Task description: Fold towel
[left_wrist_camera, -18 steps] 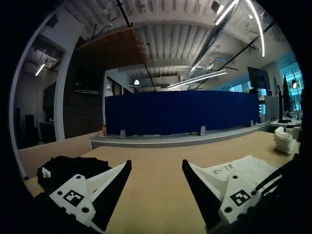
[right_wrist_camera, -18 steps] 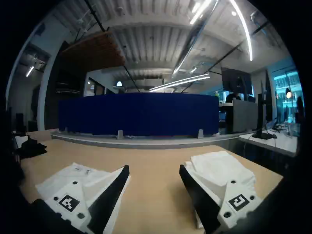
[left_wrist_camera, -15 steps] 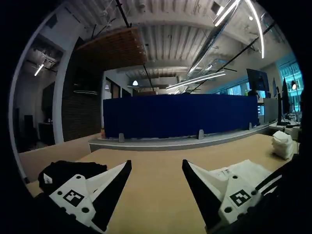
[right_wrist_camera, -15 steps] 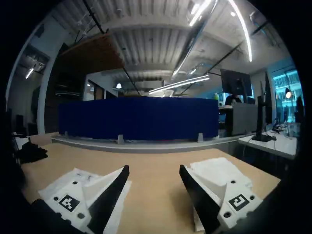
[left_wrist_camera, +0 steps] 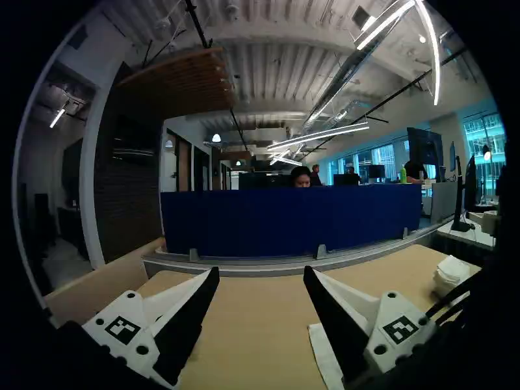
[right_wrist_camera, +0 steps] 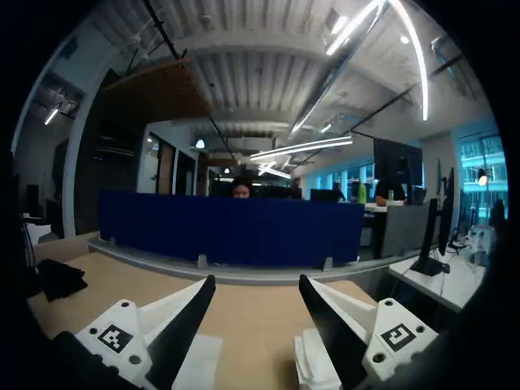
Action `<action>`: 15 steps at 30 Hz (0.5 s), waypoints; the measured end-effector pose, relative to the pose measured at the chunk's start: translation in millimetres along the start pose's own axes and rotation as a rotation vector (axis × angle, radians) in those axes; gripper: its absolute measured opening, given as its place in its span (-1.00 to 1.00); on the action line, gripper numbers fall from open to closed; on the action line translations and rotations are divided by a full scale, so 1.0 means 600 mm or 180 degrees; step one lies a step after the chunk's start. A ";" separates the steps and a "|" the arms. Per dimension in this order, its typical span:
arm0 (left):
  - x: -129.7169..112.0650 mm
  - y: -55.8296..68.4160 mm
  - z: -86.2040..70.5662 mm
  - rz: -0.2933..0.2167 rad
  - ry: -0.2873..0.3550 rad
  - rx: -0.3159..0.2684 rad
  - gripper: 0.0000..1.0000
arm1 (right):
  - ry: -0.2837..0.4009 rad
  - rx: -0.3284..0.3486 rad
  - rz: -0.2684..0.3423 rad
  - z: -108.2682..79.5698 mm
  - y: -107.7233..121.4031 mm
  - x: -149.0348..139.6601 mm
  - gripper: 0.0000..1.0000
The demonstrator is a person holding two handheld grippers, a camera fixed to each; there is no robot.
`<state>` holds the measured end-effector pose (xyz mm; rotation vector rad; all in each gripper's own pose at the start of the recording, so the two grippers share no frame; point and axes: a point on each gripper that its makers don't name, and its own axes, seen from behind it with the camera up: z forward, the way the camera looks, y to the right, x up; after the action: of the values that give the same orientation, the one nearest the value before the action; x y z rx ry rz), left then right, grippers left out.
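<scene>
Plainly, both tongs stand wide with nothing between them. The left gripper [left_wrist_camera: 260,270] and the right gripper [right_wrist_camera: 256,278] each hang above the wooden table [left_wrist_camera: 260,331] with their fingers spread.

The towel [left_wrist_camera: 320,348] lies flat on the table. In the left gripper view it is a white sliver at the lower right, beside and under the right-hand finger. In the right gripper view it [right_wrist_camera: 203,361] sits at the bottom edge, left of centre. A stack of folded towels [right_wrist_camera: 311,357] lies just beside it to the right, and that stack [left_wrist_camera: 450,273] shows at the far right of the left gripper view. A black cloth [right_wrist_camera: 60,276] rests at the left of the right gripper view, well apart.

The towel looks thin, soft and light. It should drape and sag when lifted and may slide a little on the smooth wood. Probably the best hold is a pinch at 2 corners of 1 edge, 1 per gripper, so the fold stays square.

Against the frames from 0.6 s ago, both views have swung upward. The towel has sunk from a broad patch behind the fingers to the bottom rim. Heads now show above the blue partition [left_wrist_camera: 286,221]. The spread of both tongs is unchanged.
</scene>
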<state>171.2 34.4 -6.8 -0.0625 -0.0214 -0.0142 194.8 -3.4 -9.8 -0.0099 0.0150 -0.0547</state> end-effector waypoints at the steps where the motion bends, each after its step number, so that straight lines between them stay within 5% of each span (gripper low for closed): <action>1: 0.012 0.003 0.000 -0.0005 0.0003 -0.0016 0.92 | 0.0025 -0.0006 -0.0001 0.000 0.001 0.013 0.99; 8: 0.050 0.037 0.004 -0.0006 -0.0086 -0.0271 0.92 | -0.0027 0.0130 -0.0061 0.004 -0.008 0.047 0.99; 15: 0.020 0.105 -0.004 0.0163 -0.0440 -0.0889 0.92 | -0.0370 0.0727 -0.0259 -0.011 -0.071 0.023 1.00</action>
<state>184.1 96.9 -12.8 -0.3433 -0.1560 0.0385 206.3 -46.9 -16.0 0.2148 -0.1080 -0.1368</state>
